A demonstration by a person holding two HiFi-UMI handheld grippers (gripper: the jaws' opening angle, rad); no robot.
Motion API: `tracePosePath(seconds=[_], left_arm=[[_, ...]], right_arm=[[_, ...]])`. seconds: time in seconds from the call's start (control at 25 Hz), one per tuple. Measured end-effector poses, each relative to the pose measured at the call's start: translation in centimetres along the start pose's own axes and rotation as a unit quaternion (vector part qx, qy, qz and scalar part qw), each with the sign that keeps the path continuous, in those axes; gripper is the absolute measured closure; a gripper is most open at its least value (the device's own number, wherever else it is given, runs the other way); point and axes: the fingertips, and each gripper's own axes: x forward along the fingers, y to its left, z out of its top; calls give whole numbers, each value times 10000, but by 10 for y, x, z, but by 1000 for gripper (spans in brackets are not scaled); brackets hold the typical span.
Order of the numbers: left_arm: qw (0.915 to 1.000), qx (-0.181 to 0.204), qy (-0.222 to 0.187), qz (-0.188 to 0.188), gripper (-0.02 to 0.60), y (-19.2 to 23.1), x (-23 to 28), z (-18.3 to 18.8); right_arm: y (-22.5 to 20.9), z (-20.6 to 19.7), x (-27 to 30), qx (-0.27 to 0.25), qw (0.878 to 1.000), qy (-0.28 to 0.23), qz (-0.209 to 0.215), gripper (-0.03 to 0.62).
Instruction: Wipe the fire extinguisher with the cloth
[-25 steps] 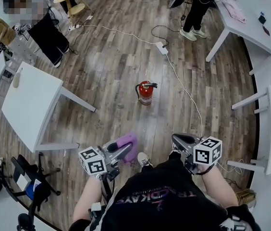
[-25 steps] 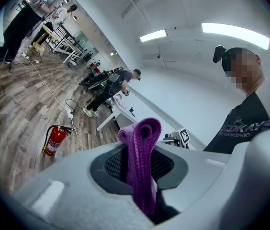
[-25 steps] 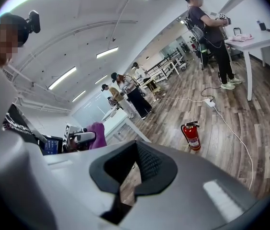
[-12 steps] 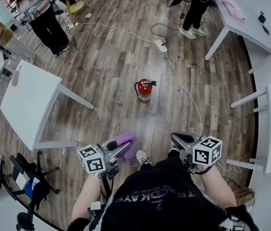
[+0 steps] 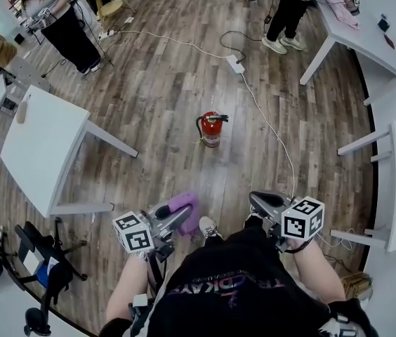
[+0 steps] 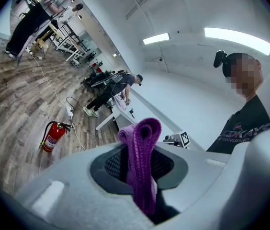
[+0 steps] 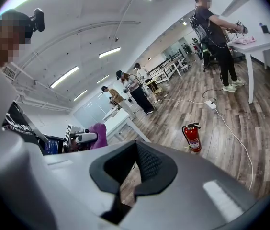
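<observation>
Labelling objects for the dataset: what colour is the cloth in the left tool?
The cloth is purple; best seen in the left gripper view.

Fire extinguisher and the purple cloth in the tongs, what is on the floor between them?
Nothing: the head view shows only bare wooden floor between the cloth in the left tongs and the fire extinguisher.

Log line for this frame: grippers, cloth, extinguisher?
left gripper: shut on purple cloth | right gripper: shut, empty | fire extinguisher: upright on floor, untouched | wipe: not started

Upside-down lettering across the person's black shirt (image 5: 215, 286), too blurred to read; nothing else legible
</observation>
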Motion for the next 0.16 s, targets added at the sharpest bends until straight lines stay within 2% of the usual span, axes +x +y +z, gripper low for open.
tracePosePath(seconds=[0.16], left_arm=[[10000,-2,23,-13,511,-2,1,-4]], right_arm=[[0,-2,-1,-20,10000,16,13,591]])
